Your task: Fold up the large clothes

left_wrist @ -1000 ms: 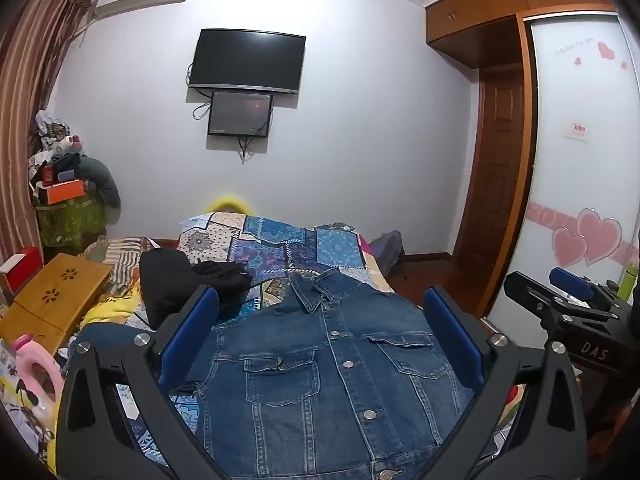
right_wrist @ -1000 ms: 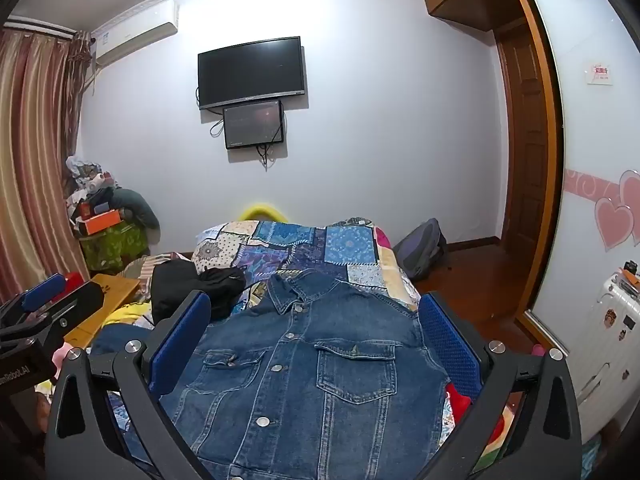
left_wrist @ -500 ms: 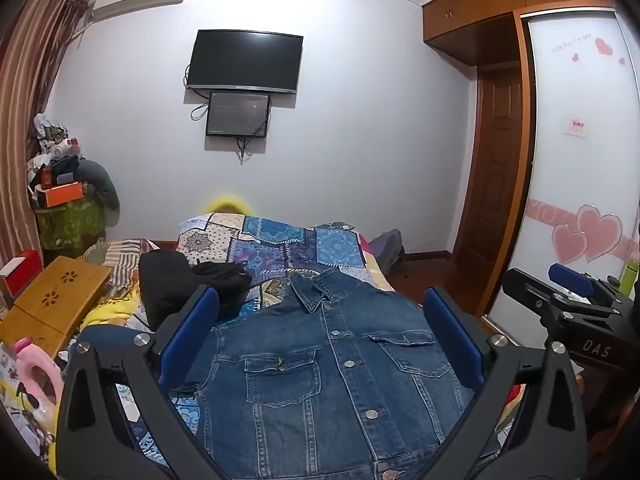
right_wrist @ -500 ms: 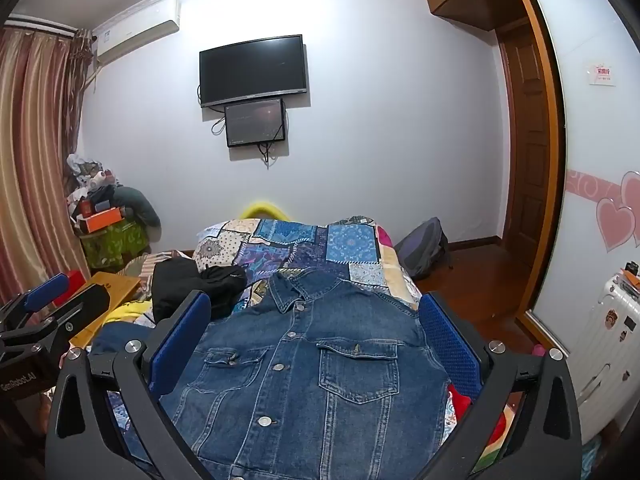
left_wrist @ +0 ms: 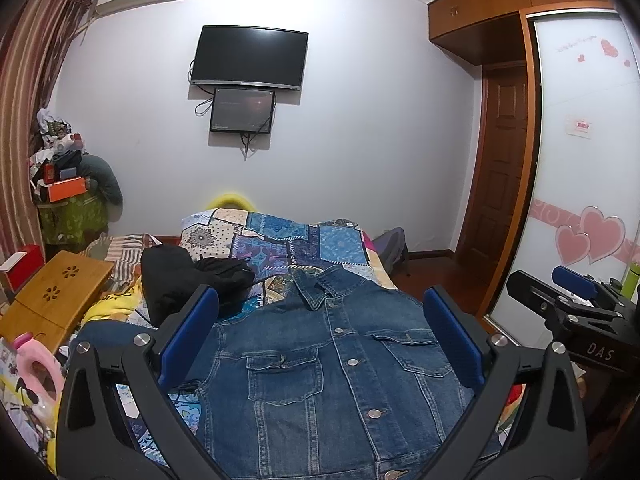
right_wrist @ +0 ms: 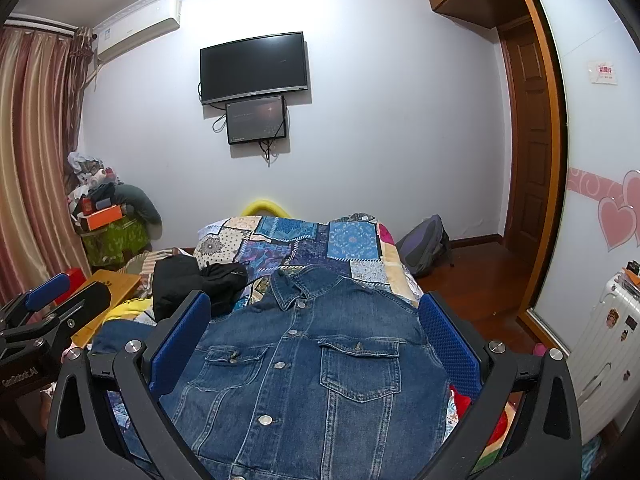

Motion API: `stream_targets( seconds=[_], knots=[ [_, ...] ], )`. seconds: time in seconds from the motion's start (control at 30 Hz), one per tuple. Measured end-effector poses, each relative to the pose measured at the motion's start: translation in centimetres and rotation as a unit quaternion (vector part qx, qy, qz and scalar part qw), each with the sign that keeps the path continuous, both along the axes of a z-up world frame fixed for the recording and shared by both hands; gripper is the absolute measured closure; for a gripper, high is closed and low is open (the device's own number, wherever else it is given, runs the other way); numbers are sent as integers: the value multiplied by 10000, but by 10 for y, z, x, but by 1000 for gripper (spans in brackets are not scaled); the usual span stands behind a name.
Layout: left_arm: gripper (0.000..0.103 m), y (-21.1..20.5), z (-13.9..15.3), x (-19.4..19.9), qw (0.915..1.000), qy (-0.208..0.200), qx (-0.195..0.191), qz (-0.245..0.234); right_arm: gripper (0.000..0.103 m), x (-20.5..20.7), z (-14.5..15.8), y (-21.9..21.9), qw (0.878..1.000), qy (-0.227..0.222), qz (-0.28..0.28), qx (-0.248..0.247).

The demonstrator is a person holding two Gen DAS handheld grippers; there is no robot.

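Jacket (left_wrist: 332, 368) lies flat, front up, buttoned, on the bed (left_wrist: 280, 240), collar toward the far edge. Left gripper (left_wrist: 320, 332) and right gripper (right_wrist: 316, 332) both hang above it, jaws spread wide, gripping nothing, not touching the denim. Black garment (left_wrist: 188, 280) bunched just beside the jacket's left shoulder, toward the bed's left edge.

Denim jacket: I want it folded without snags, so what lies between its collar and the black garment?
Only patchwork quilt shows between the denim jacket and the black garment, in both wrist views.
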State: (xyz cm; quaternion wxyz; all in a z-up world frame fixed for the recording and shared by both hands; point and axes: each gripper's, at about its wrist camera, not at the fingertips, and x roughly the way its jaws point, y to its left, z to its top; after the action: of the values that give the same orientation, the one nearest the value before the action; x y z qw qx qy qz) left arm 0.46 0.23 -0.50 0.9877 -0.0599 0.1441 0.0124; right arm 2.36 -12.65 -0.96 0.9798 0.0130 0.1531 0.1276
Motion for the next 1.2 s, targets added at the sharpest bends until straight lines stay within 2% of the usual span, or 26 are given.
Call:
stream_targets(
  seconds=[0.47,1.2],
  knots=[
    [0,0,-3,-1,10000,36,-35,23,0,3,-9,4,10000,29,36,-32],
    [0,7,-1,2,9999,71,-88,35,0,5,-3,4,9999,41,76,-93]
  ],
)
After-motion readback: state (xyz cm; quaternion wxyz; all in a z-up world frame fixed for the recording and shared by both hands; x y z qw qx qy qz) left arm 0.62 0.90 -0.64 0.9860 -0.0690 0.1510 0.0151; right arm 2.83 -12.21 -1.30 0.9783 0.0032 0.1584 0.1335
